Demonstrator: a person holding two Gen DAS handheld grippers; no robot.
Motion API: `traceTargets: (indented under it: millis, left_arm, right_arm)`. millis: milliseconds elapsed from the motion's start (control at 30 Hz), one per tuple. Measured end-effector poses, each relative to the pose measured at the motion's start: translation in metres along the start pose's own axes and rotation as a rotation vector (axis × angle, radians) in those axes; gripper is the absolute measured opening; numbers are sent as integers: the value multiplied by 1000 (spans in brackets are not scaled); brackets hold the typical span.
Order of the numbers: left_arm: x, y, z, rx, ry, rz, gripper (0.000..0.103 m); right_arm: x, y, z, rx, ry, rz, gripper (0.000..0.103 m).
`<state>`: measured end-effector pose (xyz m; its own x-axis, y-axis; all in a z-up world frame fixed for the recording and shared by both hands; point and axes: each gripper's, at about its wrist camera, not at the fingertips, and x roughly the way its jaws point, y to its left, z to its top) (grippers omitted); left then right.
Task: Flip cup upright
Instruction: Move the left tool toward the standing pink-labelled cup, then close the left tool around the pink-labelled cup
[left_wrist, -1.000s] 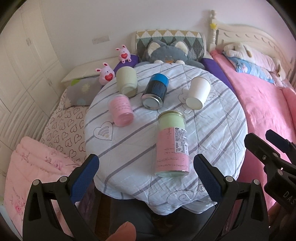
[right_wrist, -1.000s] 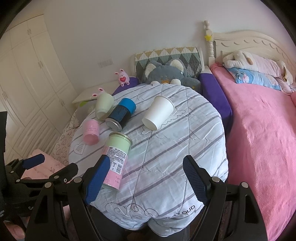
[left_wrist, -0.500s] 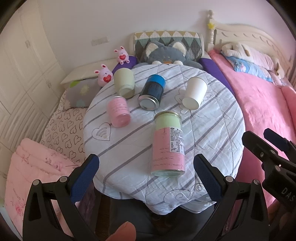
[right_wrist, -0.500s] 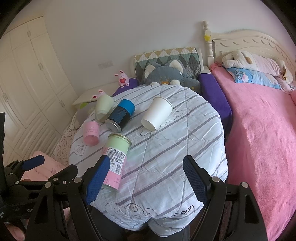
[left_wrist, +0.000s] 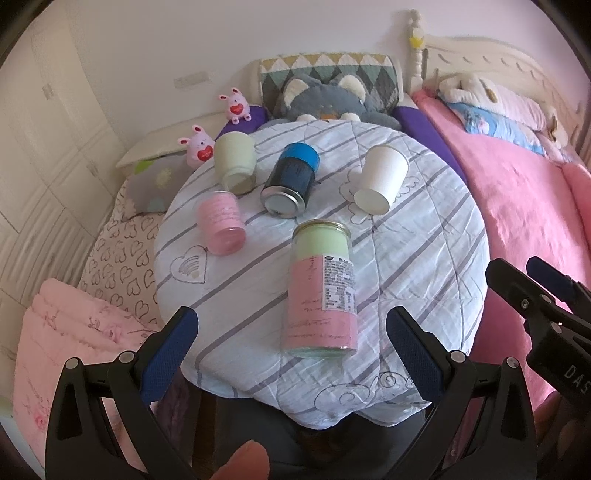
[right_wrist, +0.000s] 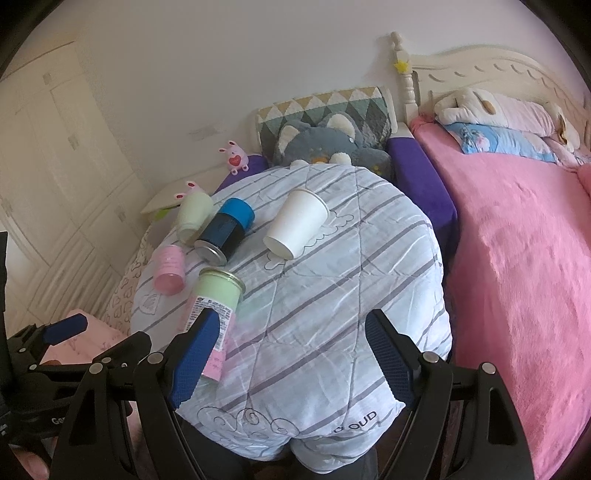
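While both tools gape wide, gripping nothing: left tool (left_wrist: 291, 339) hovering over near table (left_wrist: 436, 258) edge, right tool (right_wrist: 286, 352) alongside. White paper cup (right_wrist: 297, 229) lying on side at far right of table, mouth toward camera, near blue-capped can (left_wrist: 290, 179). Green-pink jar (left_wrist: 321, 291) lying nearest left tool.

In the right wrist view a blue finger (right_wrist: 195, 354) covers the lower half of the jar (right_wrist: 218, 291). The jar's label print is too small to read. The frame edge cuts the bed (right_wrist: 517, 258) off.
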<state>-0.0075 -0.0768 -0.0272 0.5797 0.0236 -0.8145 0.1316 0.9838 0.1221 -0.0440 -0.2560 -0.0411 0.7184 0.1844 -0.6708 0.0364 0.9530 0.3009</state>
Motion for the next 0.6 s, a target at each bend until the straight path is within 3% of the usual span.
traceTargets:
  millis: [600]
  left_arm:
    - [69, -13, 26, 3, 121, -12, 103]
  right_arm:
    - [52, -40, 11, 70, 78, -12, 82]
